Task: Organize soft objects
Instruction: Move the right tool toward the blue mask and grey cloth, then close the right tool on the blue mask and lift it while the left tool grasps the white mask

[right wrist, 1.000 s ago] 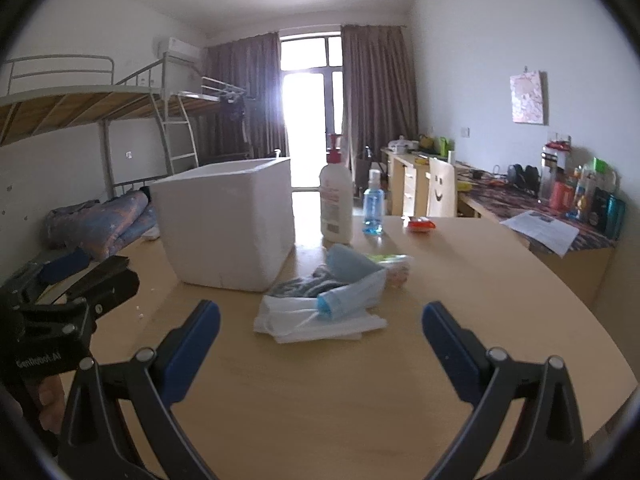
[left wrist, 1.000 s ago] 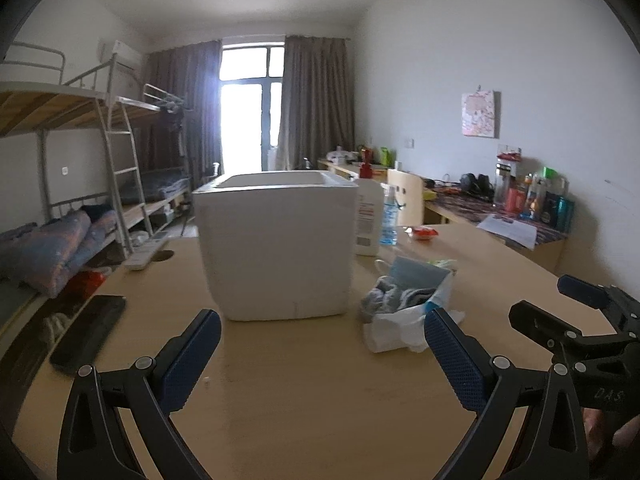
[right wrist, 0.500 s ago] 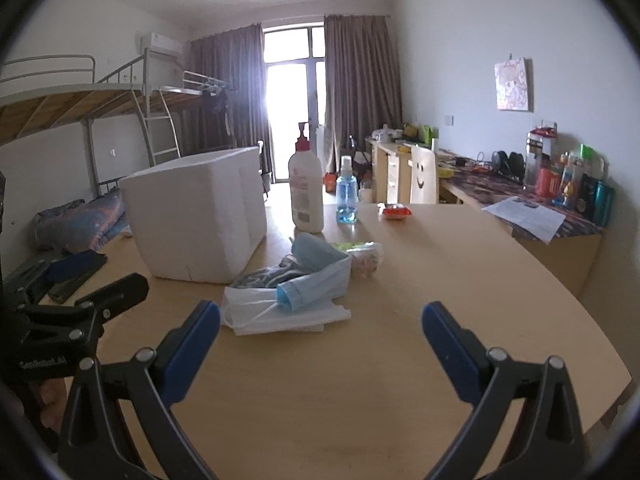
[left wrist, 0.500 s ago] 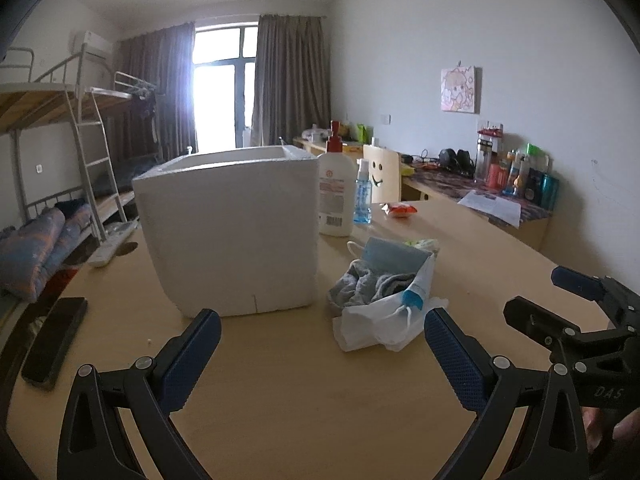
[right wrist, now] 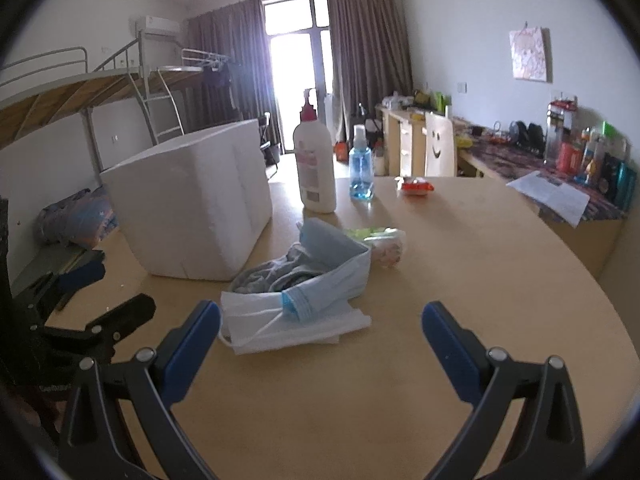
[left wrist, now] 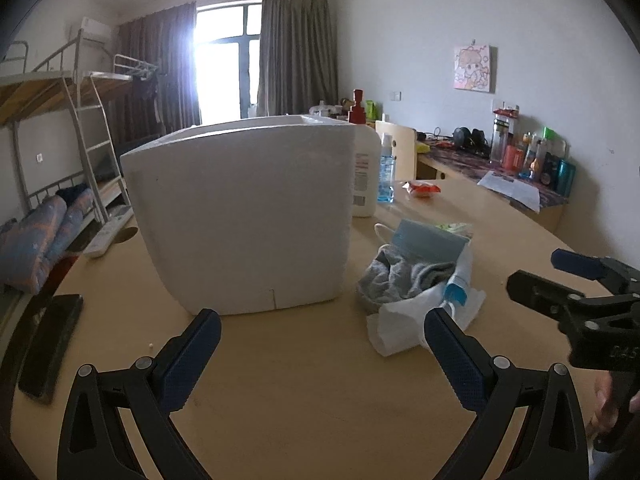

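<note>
A pile of soft things lies on the wooden table (right wrist: 460, 280): a grey sock (left wrist: 400, 276) (right wrist: 276, 276), light blue face masks (left wrist: 428, 238) (right wrist: 332, 276) and white masks or tissue (left wrist: 404, 320) (right wrist: 288, 326). A white foam box (left wrist: 248, 216) (right wrist: 196, 204) stands just left of the pile. My left gripper (left wrist: 320, 352) is open and empty, low in front of the box and pile. My right gripper (right wrist: 320, 340) is open and empty, just short of the pile; it also shows in the left wrist view (left wrist: 576, 280).
A lotion pump bottle (right wrist: 314, 164), a blue spray bottle (right wrist: 361, 168) and a red snack packet (right wrist: 414, 186) stand behind the pile. A small wrapped packet (right wrist: 384, 240) lies beside it. A black phone (left wrist: 48, 344) lies at the table's left edge. Bunk beds left, desks right.
Both grippers have moved forward toward the pile and box, which now look larger and nearer. The left view has swung rightward. Both stay open and empty.
</note>
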Demonstrator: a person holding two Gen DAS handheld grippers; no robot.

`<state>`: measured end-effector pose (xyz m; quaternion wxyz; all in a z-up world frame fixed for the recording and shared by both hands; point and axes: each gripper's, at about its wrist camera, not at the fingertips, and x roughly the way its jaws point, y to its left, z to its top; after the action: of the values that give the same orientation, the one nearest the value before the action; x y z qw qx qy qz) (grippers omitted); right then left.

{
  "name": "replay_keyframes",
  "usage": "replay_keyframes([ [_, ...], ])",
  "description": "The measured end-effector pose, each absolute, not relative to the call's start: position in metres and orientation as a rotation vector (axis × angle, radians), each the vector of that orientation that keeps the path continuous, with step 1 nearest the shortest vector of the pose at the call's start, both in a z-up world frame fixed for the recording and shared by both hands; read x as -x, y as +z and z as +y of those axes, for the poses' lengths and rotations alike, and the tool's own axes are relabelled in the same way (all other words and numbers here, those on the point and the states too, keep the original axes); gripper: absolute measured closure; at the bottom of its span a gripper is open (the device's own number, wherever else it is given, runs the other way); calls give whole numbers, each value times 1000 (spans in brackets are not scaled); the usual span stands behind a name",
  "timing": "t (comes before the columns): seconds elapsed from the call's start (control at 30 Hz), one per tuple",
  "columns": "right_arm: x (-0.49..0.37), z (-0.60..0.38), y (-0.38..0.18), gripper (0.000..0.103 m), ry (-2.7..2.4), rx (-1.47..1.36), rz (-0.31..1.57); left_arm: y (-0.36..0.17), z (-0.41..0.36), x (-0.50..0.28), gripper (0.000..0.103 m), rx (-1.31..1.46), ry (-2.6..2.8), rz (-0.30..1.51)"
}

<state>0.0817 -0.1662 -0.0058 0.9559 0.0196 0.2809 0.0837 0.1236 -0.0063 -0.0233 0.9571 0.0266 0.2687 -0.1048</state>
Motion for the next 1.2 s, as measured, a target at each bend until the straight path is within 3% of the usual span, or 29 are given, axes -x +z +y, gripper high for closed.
replay_keyframes([
  [0.3,-118,-160,-11,1,155,-39,660,-25,-11,-147,1,-69,-242,573],
  [0.67,-166,-167,-23,16,131,-70,789,-34,-19,-167,1,-69,-290,610],
  [0.77,-175,-166,-28,22,122,-60,819,-33,-21,-169,1,-71,-304,607],
  [1.2,-181,-179,-40,69,146,-159,900,-41,-26,-174,1,-86,-321,637],
])
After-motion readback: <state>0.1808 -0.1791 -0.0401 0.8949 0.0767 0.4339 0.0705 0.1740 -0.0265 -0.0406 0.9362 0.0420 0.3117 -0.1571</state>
